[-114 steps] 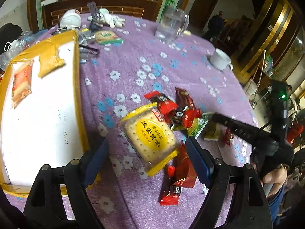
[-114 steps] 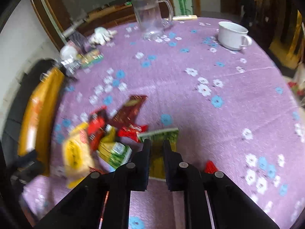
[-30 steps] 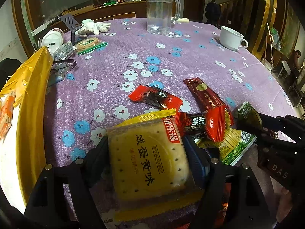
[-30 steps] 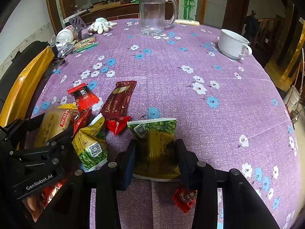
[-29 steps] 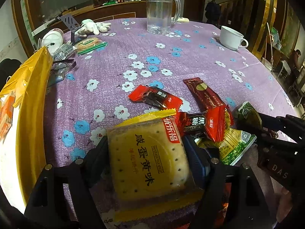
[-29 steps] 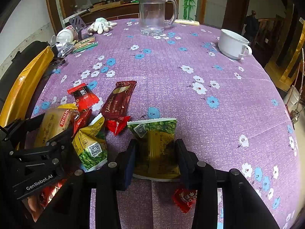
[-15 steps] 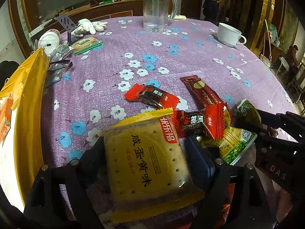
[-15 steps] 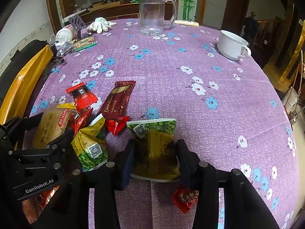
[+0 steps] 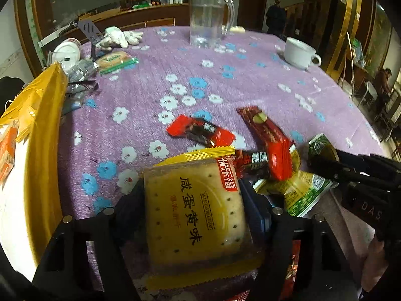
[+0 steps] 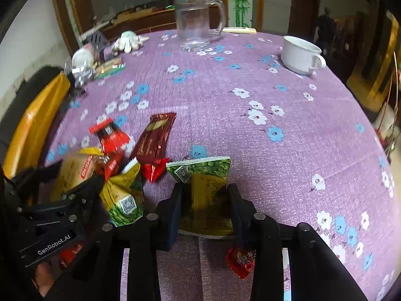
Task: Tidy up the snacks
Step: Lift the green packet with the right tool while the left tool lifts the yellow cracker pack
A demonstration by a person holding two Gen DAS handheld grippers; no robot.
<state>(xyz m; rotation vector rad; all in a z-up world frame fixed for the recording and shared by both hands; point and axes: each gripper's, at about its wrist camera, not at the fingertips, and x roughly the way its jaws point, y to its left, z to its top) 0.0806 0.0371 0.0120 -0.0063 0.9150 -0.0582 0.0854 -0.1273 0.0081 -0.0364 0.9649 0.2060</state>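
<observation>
Both claws are loaded at the near edge of the table (image 10: 288,130). The left gripper (image 9: 193,215) is closed on a yellow salted-egg biscuit pack (image 9: 195,205); the right gripper (image 10: 204,205) pinches a green-and-yellow snack packet (image 10: 204,183). Most sorting seems left: red candy wrappers (image 9: 200,131), a brown chocolate bar (image 10: 154,138) and another green packet (image 10: 122,198) lie heaped between the claws. The yellow-rimmed box (image 9: 47,135) at the left edge holds an orange packet (image 9: 6,150). A glass mug (image 10: 198,22) and white cup (image 10: 300,54) stand far off, not obstructing.
</observation>
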